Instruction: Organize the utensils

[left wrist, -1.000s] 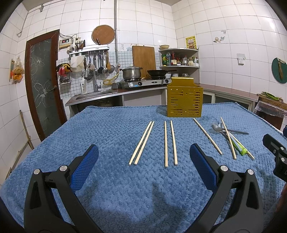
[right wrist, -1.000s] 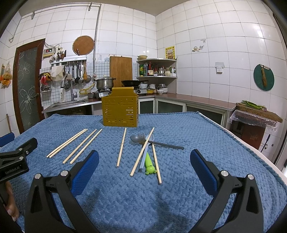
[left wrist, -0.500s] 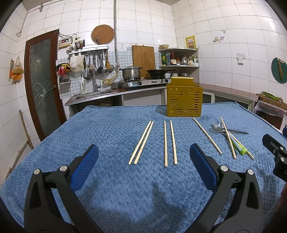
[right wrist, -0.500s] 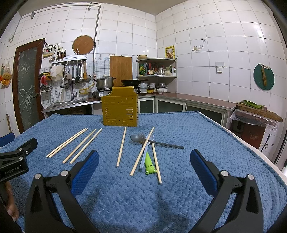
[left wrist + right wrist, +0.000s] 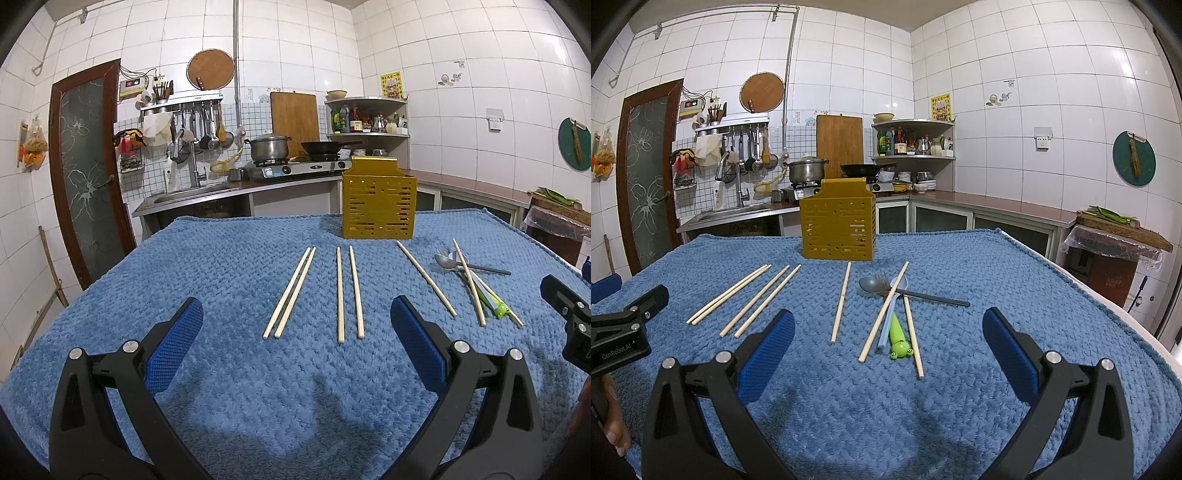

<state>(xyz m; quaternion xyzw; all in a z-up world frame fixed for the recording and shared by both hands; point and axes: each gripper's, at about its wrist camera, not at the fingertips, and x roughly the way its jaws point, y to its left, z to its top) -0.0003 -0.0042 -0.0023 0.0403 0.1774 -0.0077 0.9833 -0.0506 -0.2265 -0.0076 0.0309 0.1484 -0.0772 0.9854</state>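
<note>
Both grippers hang released over the table's near edge, holding nothing — the left gripper (image 5: pixel 295 332) and the right gripper (image 5: pixel 888 334) with ribbed blue pads spread wide; bare nubbly blue blanket (image 5: pixel 1015 266) lies beneath them; slim wooden chopsticks (image 5: pixel 290 293) lie mid-table, a spoon (image 5: pixel 873 285) among crossed sticks rightward; the slotted yellow holder (image 5: pixel 378 206) stands toward the far edge.
</note>
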